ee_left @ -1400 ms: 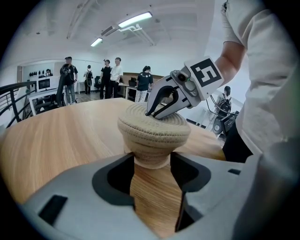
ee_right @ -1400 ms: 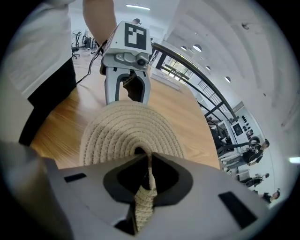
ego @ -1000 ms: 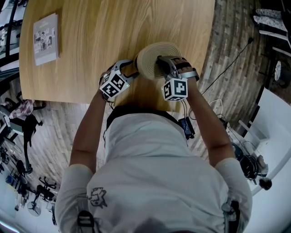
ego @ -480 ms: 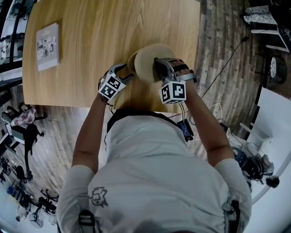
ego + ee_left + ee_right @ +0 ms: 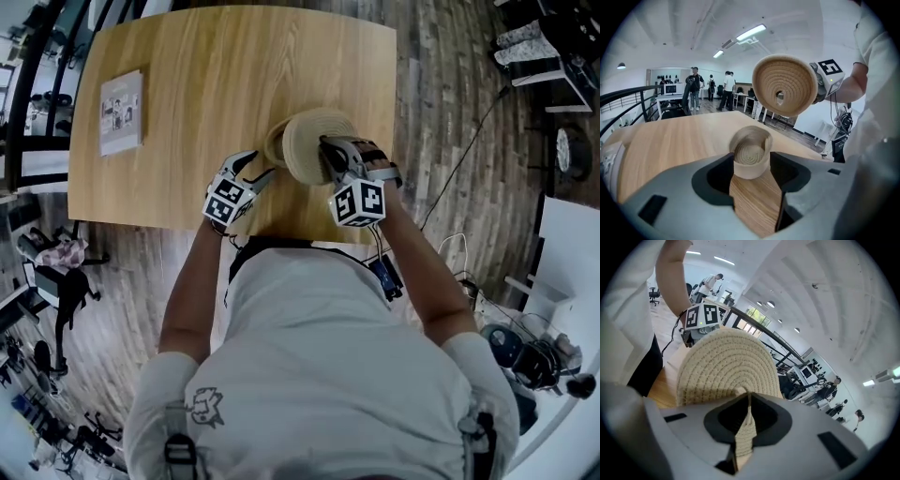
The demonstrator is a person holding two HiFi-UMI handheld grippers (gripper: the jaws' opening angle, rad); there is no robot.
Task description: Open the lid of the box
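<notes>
Lifting the lid is the step in hand, and by the look of things it is nearly finished.

Right tongs [image 5: 749,401]: closed on the rim of the round beige coiled-rope lid [image 5: 727,363]. The edge is pinched between the two jaws and the disc stands nearly on edge. The lid is in the air, clear of the box, above and just beside it, with its underside facing the left gripper view.

Left tongs [image 5: 752,164]: one jaw on either side of the small round beige coiled-rope box [image 5: 750,157]. The box stands upright on the light wooden surface [image 5: 206,84], near the edge closest to the person. Both jaw faces look to be touching the box wall, so I read this as a steadying clamp. How hard they press cannot be judged from this angle. The box mouth is open, the coiled bottom is visible, and nothing is seen inside.

Head view: the lid hides most of the box, and only a sliver of box rim shows at the lid's left. A pale grey booklet [image 5: 122,112] lies well apart at the far left of the surface and is not involved.

Judgement: the opening is essentially achieved. The next move calls for carrying the lid sideways, away from the box, and laying it flat on bare surface, with the right jaws closed until it rests. The left tongs should steady the box against tipping or sliding, and then both can let go.
</notes>
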